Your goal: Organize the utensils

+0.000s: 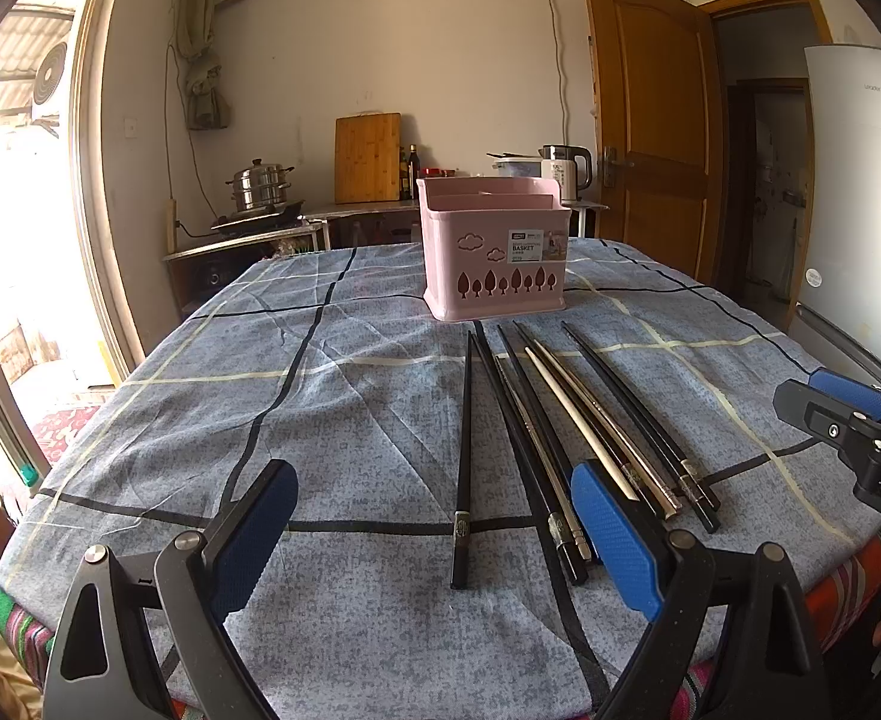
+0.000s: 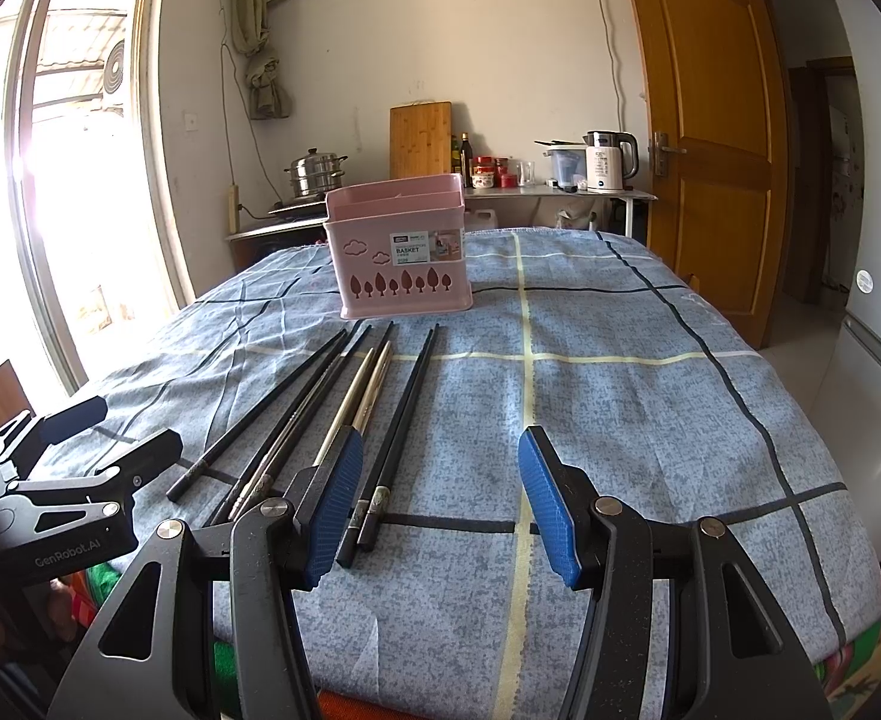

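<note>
Across frame centre, chopsticks (image 1: 560,420) lie fanned on the worktop (image 1: 320,420), handles near, tips toward the pink basket (image 1: 494,252) beyond: laid for easy pickup, likely. Left claw (image 1: 434,540) and right claw (image 2: 434,498) both spread, empty, low at the near edge.

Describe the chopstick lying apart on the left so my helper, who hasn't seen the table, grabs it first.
Find the pink basket on the blue checked tablecloth. In front of it lies a row of chopsticks. The lone black chopstick is the leftmost, separated by a gap, pointing almost straight at the basket while the others fan rightward.
</note>
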`<state>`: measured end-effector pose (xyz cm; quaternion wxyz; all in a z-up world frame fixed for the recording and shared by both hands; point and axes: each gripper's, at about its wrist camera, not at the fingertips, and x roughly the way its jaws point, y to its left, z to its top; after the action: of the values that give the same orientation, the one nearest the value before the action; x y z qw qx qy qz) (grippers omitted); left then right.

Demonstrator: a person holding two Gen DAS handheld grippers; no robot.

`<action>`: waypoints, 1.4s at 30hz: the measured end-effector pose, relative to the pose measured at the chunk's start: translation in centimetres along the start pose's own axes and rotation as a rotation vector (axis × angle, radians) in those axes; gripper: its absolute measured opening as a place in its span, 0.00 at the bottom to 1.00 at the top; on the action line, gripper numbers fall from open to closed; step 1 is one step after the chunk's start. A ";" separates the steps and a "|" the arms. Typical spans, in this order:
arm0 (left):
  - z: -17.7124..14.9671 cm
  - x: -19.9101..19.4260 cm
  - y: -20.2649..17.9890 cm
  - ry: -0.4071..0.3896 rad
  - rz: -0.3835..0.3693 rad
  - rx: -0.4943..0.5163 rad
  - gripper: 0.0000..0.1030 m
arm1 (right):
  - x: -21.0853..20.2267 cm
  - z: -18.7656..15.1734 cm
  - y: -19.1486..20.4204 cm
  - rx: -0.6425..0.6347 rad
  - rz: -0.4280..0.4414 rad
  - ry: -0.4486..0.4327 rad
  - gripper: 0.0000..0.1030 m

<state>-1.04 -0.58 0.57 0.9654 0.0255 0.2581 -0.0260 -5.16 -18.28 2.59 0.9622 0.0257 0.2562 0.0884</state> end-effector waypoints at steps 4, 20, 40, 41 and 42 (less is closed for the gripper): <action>0.0 0.0 0.0 -0.001 0.000 0.000 0.91 | 0.0 0.0 0.0 0.000 0.000 0.000 0.53; 0.7 1.7 0.3 0.041 -0.025 0.012 0.91 | 1.0 0.8 0.0 -0.001 0.011 0.030 0.53; 6.1 15.4 2.6 0.377 -0.114 -0.004 0.68 | 13.0 5.9 -0.3 0.008 0.059 0.330 0.51; 6.1 16.0 2.7 0.393 -0.121 -0.010 0.65 | 13.4 6.0 -0.3 0.007 0.057 0.341 0.49; 6.3 16.2 2.8 0.400 -0.131 -0.015 0.64 | 13.9 6.1 -0.3 0.006 0.061 0.352 0.44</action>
<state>16.29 1.21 -2.03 0.8914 0.0062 0.4458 -0.0809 9.81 -16.05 1.04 0.8992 0.0205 0.4203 0.1199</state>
